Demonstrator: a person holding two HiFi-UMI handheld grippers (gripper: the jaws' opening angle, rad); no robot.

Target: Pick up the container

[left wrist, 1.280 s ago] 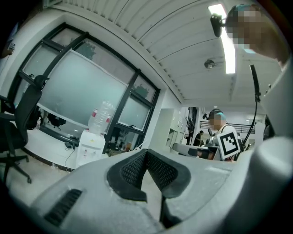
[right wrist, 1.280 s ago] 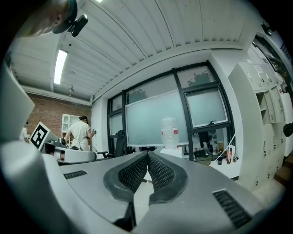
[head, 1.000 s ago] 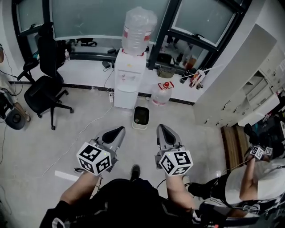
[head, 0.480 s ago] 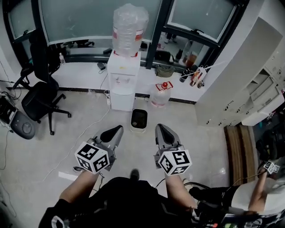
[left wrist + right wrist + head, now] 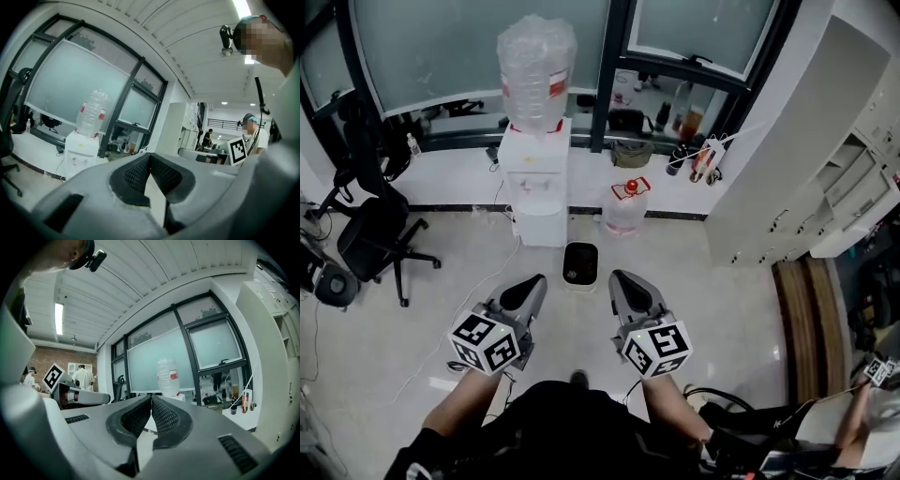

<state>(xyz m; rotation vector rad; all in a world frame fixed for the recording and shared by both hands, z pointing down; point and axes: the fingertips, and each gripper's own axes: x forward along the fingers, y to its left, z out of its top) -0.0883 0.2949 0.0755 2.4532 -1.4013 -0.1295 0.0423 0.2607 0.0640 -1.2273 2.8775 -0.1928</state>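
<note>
The small open-topped bin with a pale rim and dark inside [image 5: 579,265] is the likeliest container here. It stands upright on the light, glossy floor [image 5: 441,309], mouth facing up, just in front of the white water dispenser [image 5: 534,183] that carries a large clear upturned bottle [image 5: 534,66]. A clear water jug with a red cap [image 5: 624,208] stands on the floor near it, towards the right and closer to the window wall.

From above, the bin looks like a rounded rectangle. Its long axis seems to run away from the person towards the dispenser, though the wide lens makes that uncertain. No handle or lip shows at this size.

In the head view the bin lies ahead of the 2 tools and almost centred between their tips, so neither is clearly nearer. The right gripper [image 5: 622,278] is perhaps a shade closer than the left gripper [image 5: 534,279]. Both point forward towards it. Since they are held up in front of the body, the bin on the floor is probably well below them, and a reach forward and down is likely needed.

Both gripper views show the ribbed black pads meeting at the tips with nothing between them, so each tool is closed and empty. Neither gripper view shows the bin. The jaws would have to part before either can take the rim.
</note>
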